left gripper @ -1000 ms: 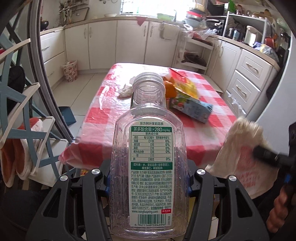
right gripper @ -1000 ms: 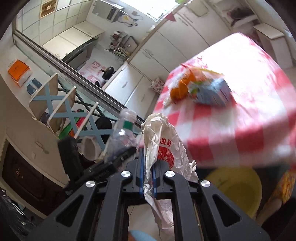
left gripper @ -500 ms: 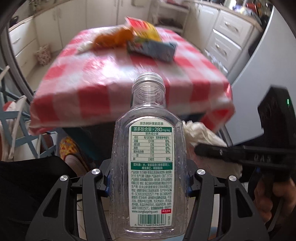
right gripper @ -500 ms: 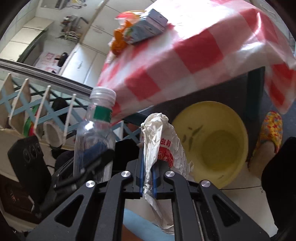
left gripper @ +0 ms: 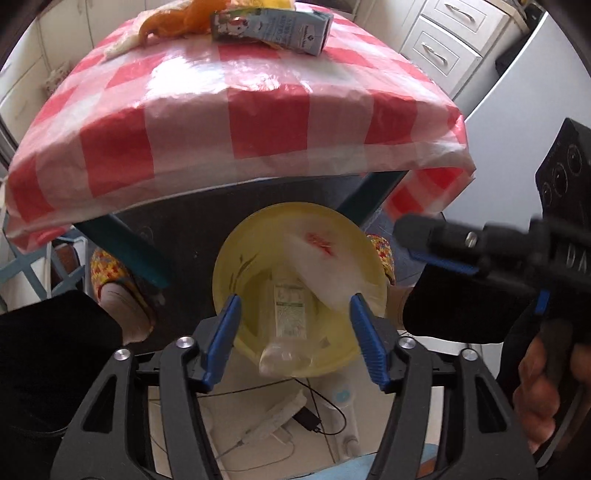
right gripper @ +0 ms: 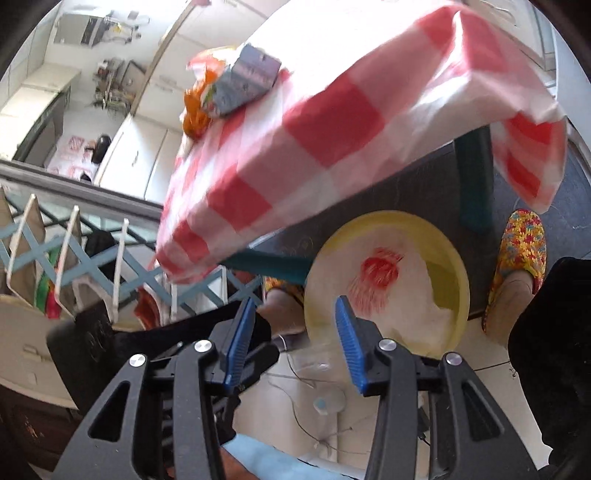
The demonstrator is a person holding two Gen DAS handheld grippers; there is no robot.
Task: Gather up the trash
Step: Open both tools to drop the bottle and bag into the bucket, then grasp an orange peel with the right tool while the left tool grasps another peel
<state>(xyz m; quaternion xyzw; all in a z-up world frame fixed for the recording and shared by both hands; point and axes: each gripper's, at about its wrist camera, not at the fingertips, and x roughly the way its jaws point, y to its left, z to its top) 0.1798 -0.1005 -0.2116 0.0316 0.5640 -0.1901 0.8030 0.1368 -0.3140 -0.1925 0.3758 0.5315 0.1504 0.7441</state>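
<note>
The clear plastic bottle (left gripper: 289, 325) with a green and white label lies inside the yellow basin (left gripper: 371, 254), its base near the front rim, and it looks blurred. Beside it in the same basin is the white plastic bag (left gripper: 325, 269) with red print, toward the right wall; in the right wrist view the bag (right gripper: 391, 291) covers most of the inside of the basin (right gripper: 458, 266). The basin stands on the floor under the near edge of the table, which is covered with a red and white checked cloth (left gripper: 236, 122). The left gripper (left gripper: 295, 328) is above the front rim of the basin, its blue fingers spread wide with nothing between them. The right gripper (right gripper: 293, 332) is also spread apart and holds nothing; it hangs over the left rim of the basin. From the left wrist view, the right gripper (left gripper: 436, 243) is seen at the right side of the basin. On the far edge of the table a blue milk carton (left gripper: 269, 31) lies on its side, touching orange peel (left gripper: 173, 22) at its left. A colourful slipper (right gripper: 517, 266) is on the floor, just beside the right of the basin.
</note>
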